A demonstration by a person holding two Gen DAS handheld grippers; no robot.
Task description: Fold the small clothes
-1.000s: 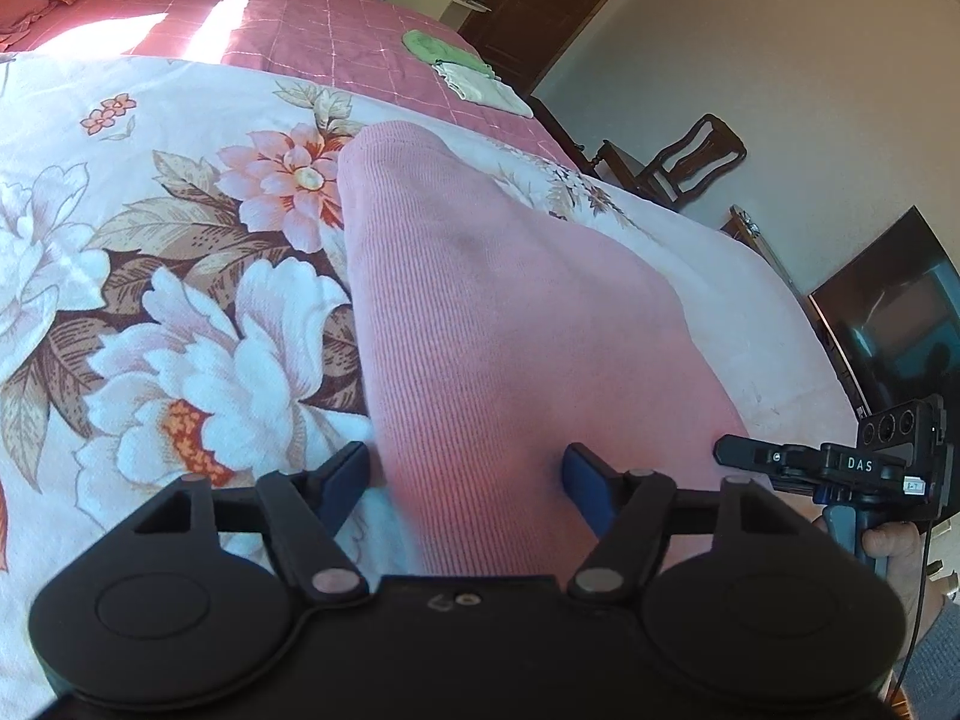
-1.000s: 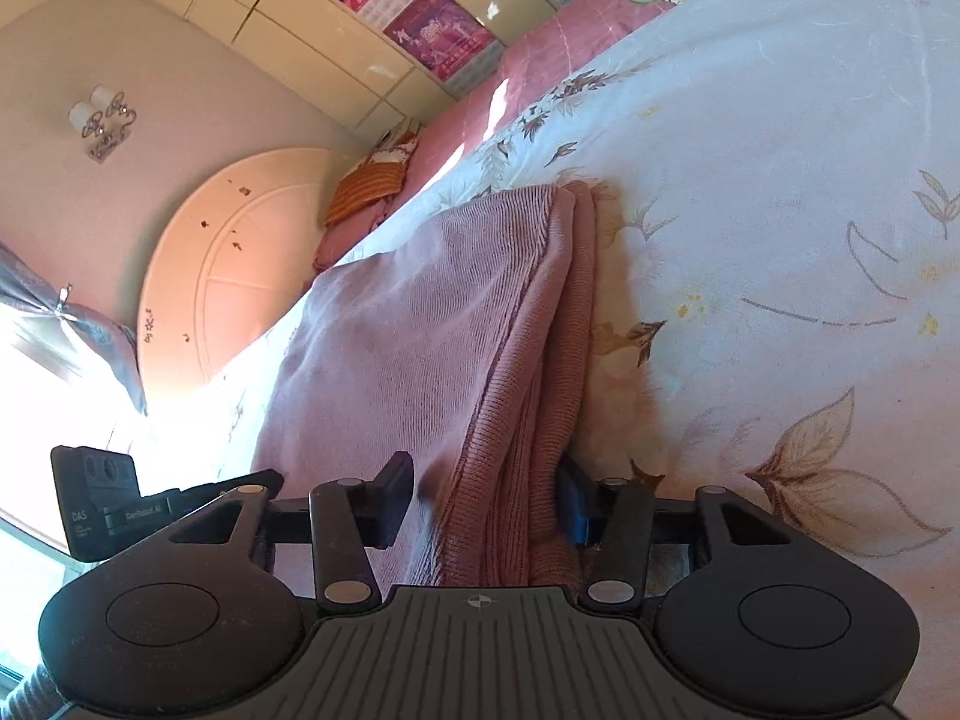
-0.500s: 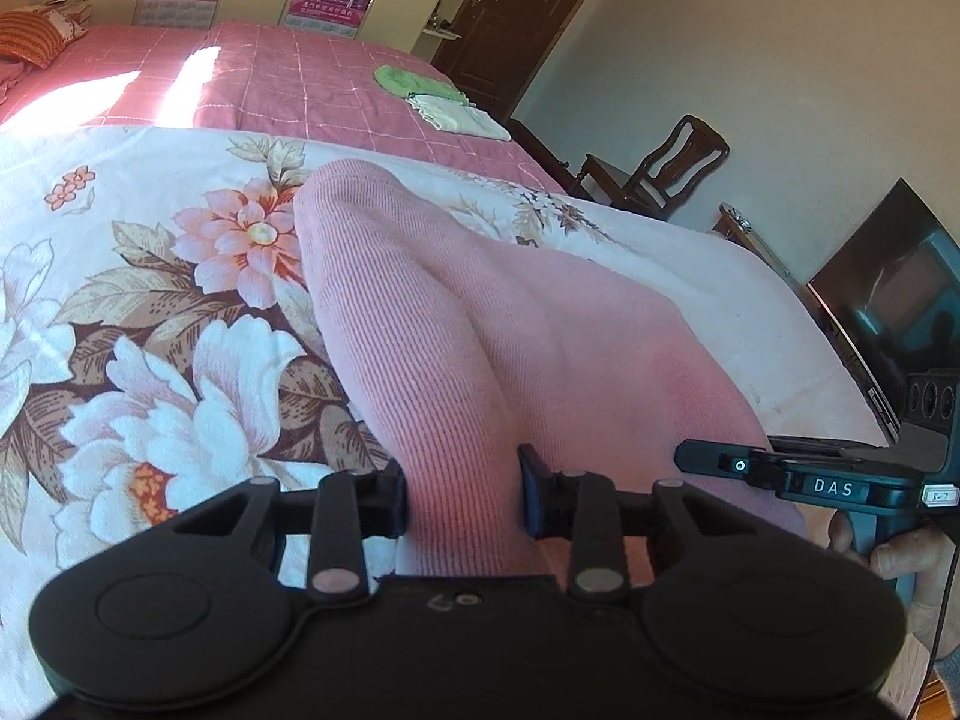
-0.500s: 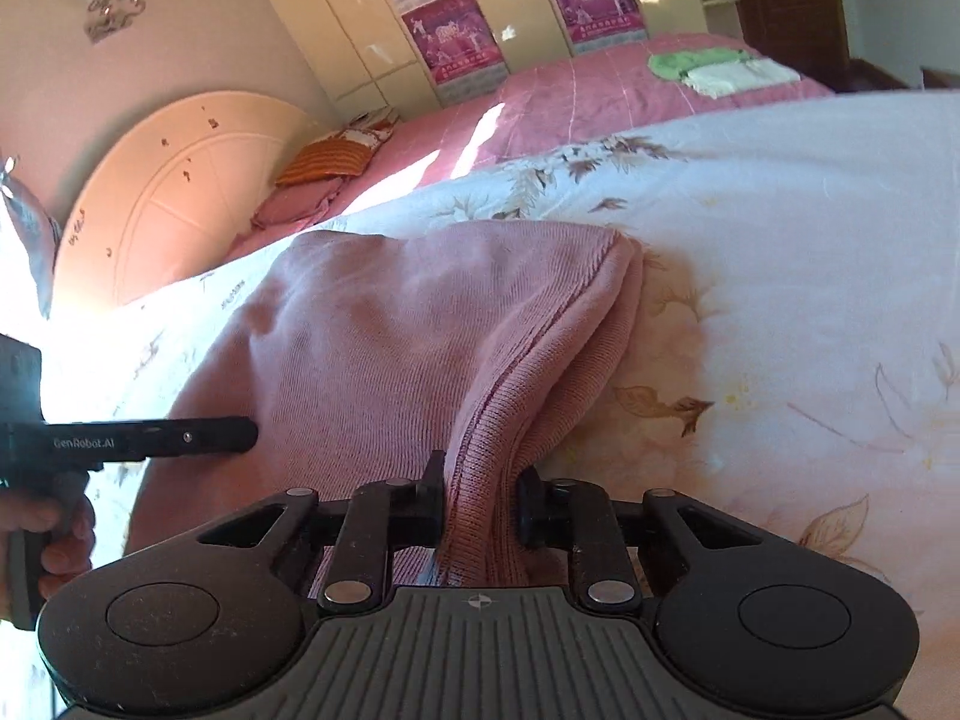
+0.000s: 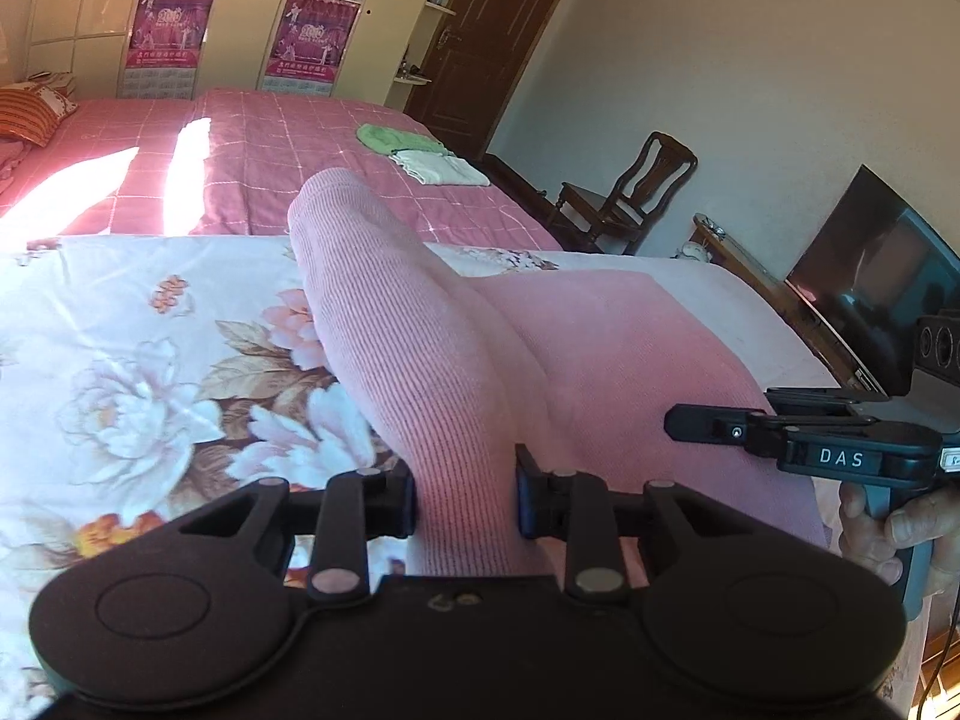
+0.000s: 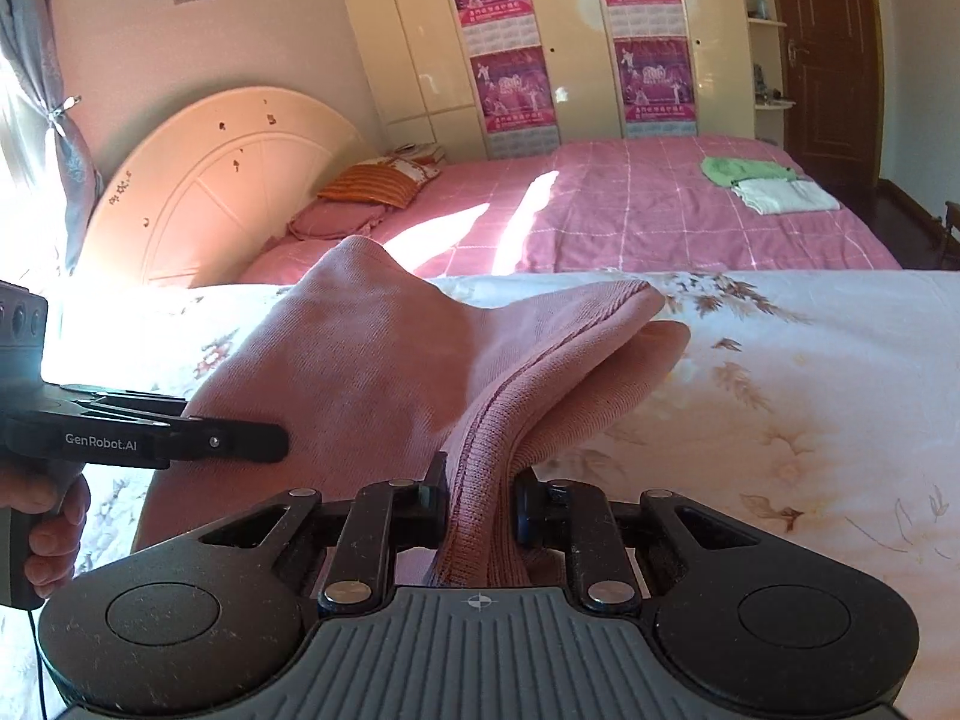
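Observation:
A pink knitted garment [image 5: 456, 348] lies across the floral bedsheet [image 5: 150, 372] and is lifted at its near edge. My left gripper [image 5: 465, 498] is shut on its left near edge. My right gripper [image 6: 480, 507] is shut on the right near edge of the garment [image 6: 372, 360], where the layers bunch between the fingers. The right gripper shows at the right of the left wrist view [image 5: 798, 438], and the left gripper at the left of the right wrist view [image 6: 168, 438]. The garment's far end still rests on the sheet.
Beyond the floral sheet is a pink checked bedspread [image 6: 630, 222] with a green cloth [image 6: 744, 170] and a white folded cloth [image 6: 780, 195]. A wooden chair [image 5: 630, 192] and a television [image 5: 870, 300] stand to the right. A headboard [image 6: 210, 180] and pillows [image 6: 372, 183] are at the left.
Both grippers closed on the garment's near edge and rose, lifting it off the sheet. The views tilted up, showing more of the room.

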